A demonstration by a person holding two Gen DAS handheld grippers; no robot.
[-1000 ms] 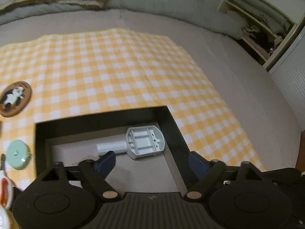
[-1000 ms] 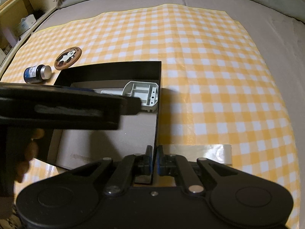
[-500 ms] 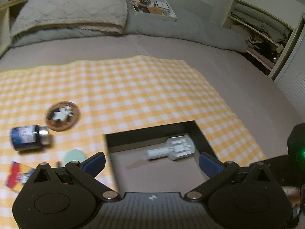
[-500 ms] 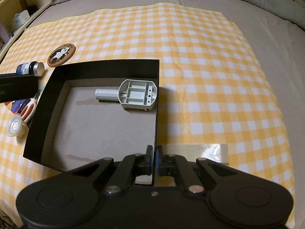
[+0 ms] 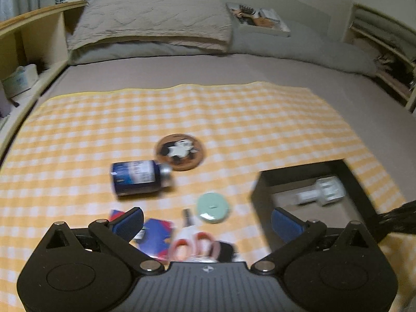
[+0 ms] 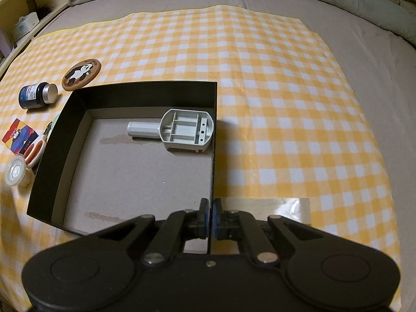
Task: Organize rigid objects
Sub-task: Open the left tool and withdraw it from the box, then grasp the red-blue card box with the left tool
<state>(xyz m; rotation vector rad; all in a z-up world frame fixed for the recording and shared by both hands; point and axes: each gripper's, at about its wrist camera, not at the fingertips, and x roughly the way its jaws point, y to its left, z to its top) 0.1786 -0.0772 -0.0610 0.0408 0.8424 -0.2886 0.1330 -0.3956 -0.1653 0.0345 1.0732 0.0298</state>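
the left gripper [image 5: 206, 219] is held agape above the blue silver-capped jar [image 5: 139, 178], judged next for collection, while the black cardboard box's [image 6: 213, 140] wall is clamped by the right gripper [image 6: 210, 219].

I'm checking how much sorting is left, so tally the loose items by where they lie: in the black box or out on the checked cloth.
In the black box: 1, grey plastic part.
On the checked cloth: 6, blue bottle, panda coaster, green disc, card, scissors, small clear-lidded cup.
Total: 7.
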